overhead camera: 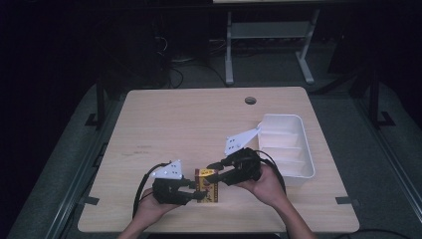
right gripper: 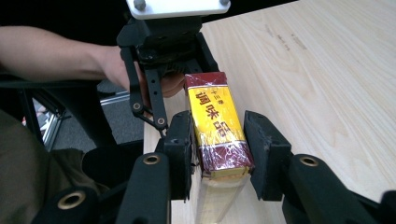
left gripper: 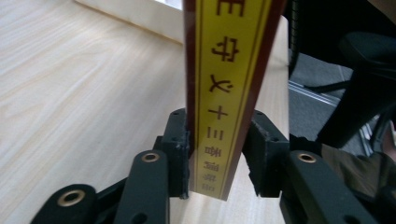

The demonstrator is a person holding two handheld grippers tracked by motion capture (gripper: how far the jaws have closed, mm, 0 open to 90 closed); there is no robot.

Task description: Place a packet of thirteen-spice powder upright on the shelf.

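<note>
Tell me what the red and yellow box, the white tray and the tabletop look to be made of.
Box: likely printed cardboard in clear film; its red end shows glossy wrinkles. White tray: probably moulded plastic, smooth, with rounded corners and an even rim. Table: pale wood grain, matt; whether veneer or laminate I can't tell.

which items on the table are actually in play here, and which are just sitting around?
In play:
- yellow and red box
- left gripper, fingers clamped on the box
- right gripper, fingers around the box top, a gap on one side

Sitting around:
- white tray
- table's cable hole
</note>
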